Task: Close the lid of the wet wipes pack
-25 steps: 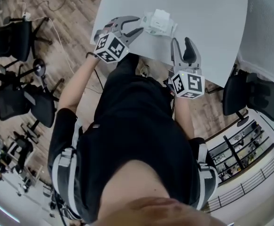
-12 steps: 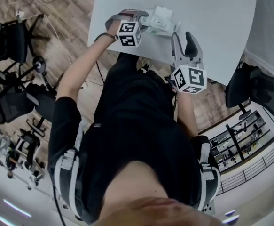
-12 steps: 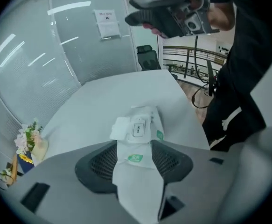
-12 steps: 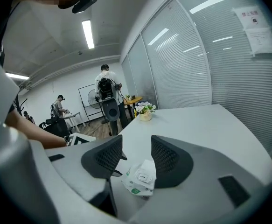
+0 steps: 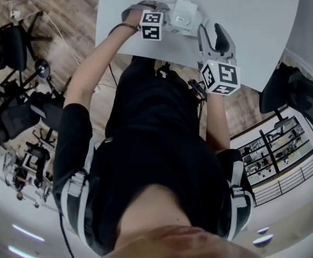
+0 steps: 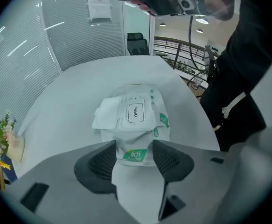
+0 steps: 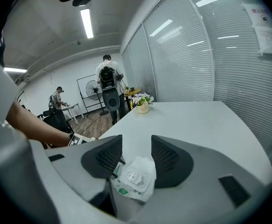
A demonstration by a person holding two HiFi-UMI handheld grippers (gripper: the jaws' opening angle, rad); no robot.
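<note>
A white wet wipes pack (image 5: 182,19) with green print lies near the front edge of the white table (image 5: 253,20). In the left gripper view its lid (image 6: 136,112) bears an "OPEN" label and a white sheet (image 6: 105,115) sticks out beside it. My left gripper (image 5: 161,12) points steeply down at the pack's left end. Its jaws are opening, and the pack's near end (image 6: 135,153) lies between the pads without being squeezed. My right gripper (image 5: 211,28) hangs open just right of the pack. In the right gripper view the pack (image 7: 135,178) shows low between the open jaws of that gripper (image 7: 136,155).
A small flower pot (image 7: 142,104) stands at the table's far end, with flowers (image 6: 0,134) at the left. Office chairs (image 5: 16,112) stand on the wooden floor to the left, another chair (image 5: 293,98) to the right. People (image 7: 108,80) stand in the room behind.
My left gripper came down from the table's left edge onto the pack's end, and its jaws spread wider. The right gripper moved forward and down toward the pack.
</note>
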